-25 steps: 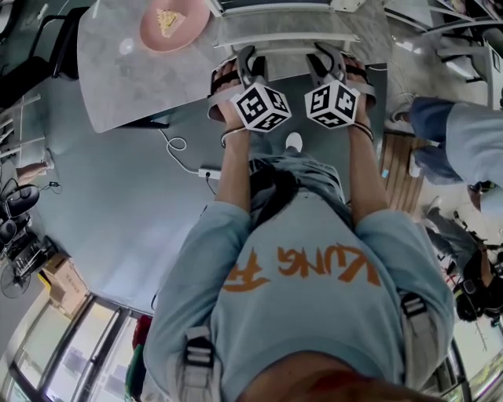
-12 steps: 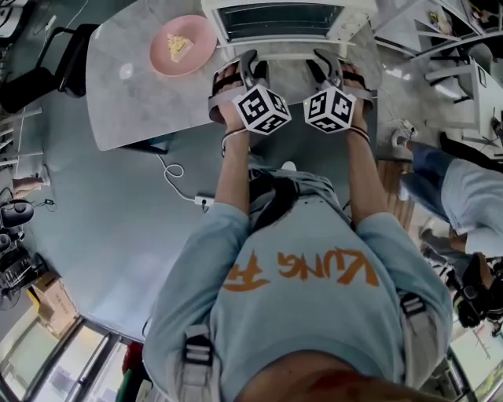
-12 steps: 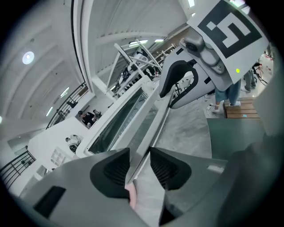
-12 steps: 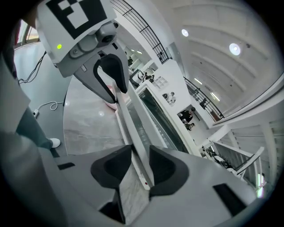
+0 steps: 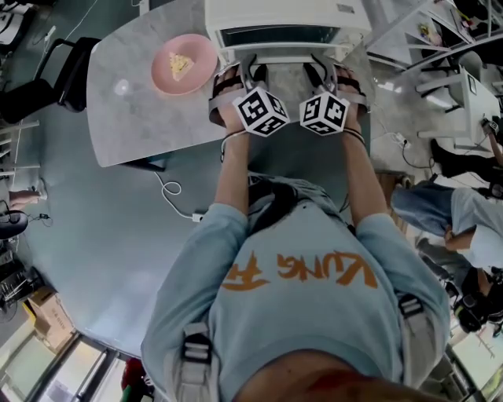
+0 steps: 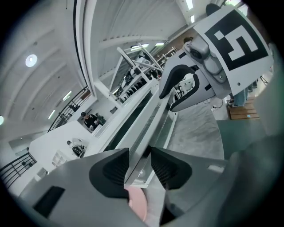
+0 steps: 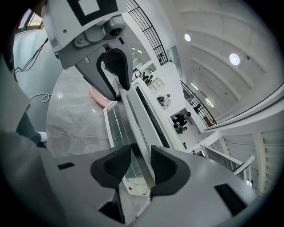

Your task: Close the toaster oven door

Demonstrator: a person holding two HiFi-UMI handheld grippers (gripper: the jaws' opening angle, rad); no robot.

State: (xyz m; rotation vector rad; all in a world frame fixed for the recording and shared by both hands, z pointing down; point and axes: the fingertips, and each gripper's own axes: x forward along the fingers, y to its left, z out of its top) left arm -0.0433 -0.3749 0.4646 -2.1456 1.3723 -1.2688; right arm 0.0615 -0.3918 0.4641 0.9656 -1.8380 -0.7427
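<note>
A white toaster oven (image 5: 283, 14) stands at the far edge of the grey marble table (image 5: 134, 110), its glass door folded down toward me. The door's handle bar (image 5: 287, 59) runs across the front. My left gripper (image 5: 250, 69) holds the bar's left end and my right gripper (image 5: 321, 67) its right end. In the left gripper view the handle bar (image 6: 146, 119) fills the gap of the left gripper (image 6: 139, 155), whose jaws are opening. In the right gripper view the handle bar (image 7: 133, 113) sits between the pads of the right gripper (image 7: 141, 153).
A pink plate (image 5: 183, 64) with a piece of food lies on the table left of the oven. A dark chair (image 5: 67, 67) stands at the table's left end. A white cable (image 5: 177, 196) lies on the floor. A person (image 5: 460, 216) is at the right.
The head view has tilted, so more of the oven shows at the top. Both grippers stay on the handle bar. The person at the right has moved lower in the picture.
</note>
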